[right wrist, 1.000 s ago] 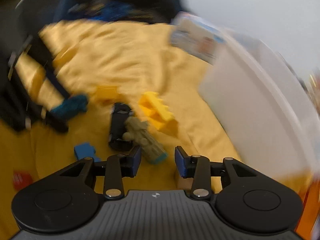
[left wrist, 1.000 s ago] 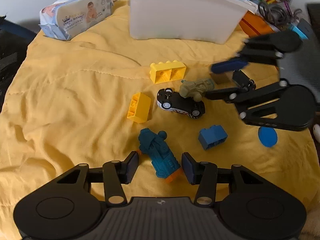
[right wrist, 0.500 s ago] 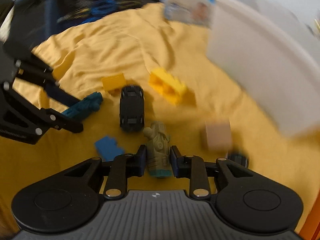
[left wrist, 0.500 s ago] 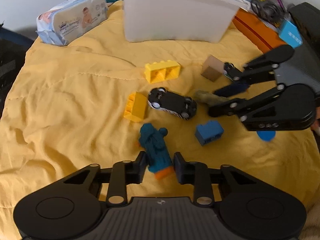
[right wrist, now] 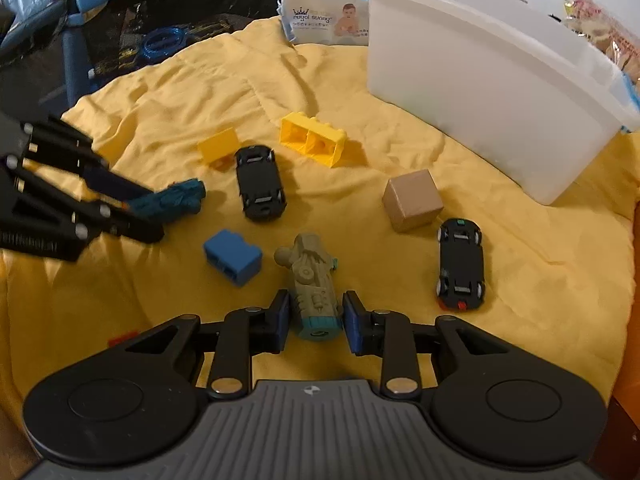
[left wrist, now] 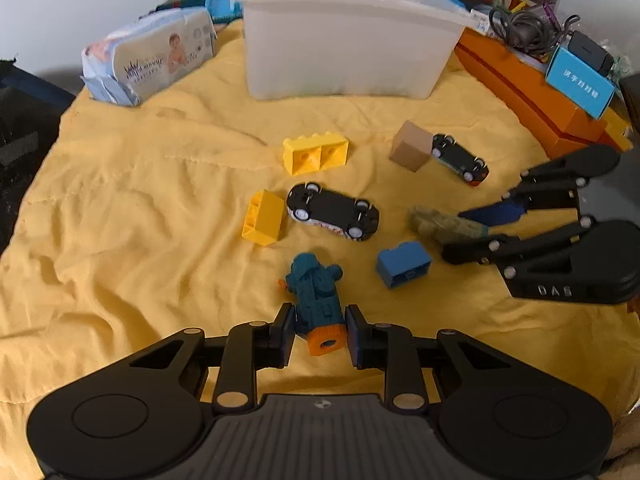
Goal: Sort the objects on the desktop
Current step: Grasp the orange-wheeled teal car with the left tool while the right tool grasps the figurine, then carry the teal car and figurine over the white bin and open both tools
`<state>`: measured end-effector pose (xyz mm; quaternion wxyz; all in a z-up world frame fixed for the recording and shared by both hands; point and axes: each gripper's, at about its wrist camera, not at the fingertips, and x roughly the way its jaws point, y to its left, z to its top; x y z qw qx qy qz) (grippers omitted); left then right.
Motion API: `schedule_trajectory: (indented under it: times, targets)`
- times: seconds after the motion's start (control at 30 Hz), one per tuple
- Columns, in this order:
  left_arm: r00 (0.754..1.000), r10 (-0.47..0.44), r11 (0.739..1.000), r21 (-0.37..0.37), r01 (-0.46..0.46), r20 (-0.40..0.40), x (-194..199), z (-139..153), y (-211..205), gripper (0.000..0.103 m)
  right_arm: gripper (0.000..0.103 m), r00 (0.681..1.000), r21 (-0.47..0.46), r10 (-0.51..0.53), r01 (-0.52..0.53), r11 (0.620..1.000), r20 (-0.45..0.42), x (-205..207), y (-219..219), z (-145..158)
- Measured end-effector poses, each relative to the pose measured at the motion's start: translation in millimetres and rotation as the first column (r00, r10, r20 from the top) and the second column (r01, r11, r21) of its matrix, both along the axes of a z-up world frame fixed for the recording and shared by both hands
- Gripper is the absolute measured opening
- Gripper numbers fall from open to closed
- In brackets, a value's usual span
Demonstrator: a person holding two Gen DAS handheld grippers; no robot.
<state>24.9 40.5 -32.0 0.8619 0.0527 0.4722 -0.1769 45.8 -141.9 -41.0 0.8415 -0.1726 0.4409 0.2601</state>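
- Step: dual grasp, both grippers seating on toy trains. Lift not started, both toys look to be resting on the yellow blanket point(left wrist: 120, 208).
- L gripper point(left wrist: 320, 334): jaws narrowed around the teal train point(left wrist: 316, 296), pads flanking its orange tail end. Looks like contact both sides, can't confirm a firm pinch. Nose points away from gripper, body lies along the finger axis.
- R gripper point(right wrist: 314, 318): same setup on the olive train point(right wrist: 310, 280), pads either side of its teal tail cap. Slim gap visible on the right pad, so prob not fully clamped yet.
- Next, my read: finish squeeze on both, check grip, lift straight up, carry to the white bin point(right wrist: 500, 92) at the far edge.
- Grip is at the tail only, so the noses may droop on lift.
- Near olive train: blue brick point(right wrist: 232, 256) just left, small black car point(right wrist: 460, 264) to the right, well apart.
- Mid: tan cube point(right wrist: 412, 200), big black car point(right wrist: 260, 182) upside down, two yellow bricks point(right wrist: 312, 140) beyond.
- Far: bin, wipes pack point(right wrist: 324, 16) beside it.
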Motion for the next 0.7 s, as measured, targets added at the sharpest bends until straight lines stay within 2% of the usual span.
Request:
schedule_trajectory:
  times: [0.17,0.4,0.53,0.7]
  targets:
    - [0.998,-0.006,0.999,-0.031,0.008,0.067,-4.4,27.1,-0.2,0.030,0.030,0.998,0.060,-0.063,0.061,0.996,0.024,-9.5,-20.4,20.5]
    - [0.986,-0.004,0.996,-0.084,0.019,0.169,16.6,68.3,-5.8,0.030,0.028,0.976,0.118,-0.170,0.154,0.981,0.138,-5.3,-46.1,62.9]
    - [0.973,-0.021,0.993,-0.110,0.047,0.232,34.9,94.1,-12.6,0.030,0.028,0.956,0.140,-0.196,0.169,0.976,0.216,6.0,-53.3,88.2]
    - [0.942,-0.056,0.990,-0.104,0.095,0.332,68.3,130.4,-29.0,0.030,0.028,0.921,0.162,-0.213,0.168,0.972,0.327,31.9,-57.3,125.0]
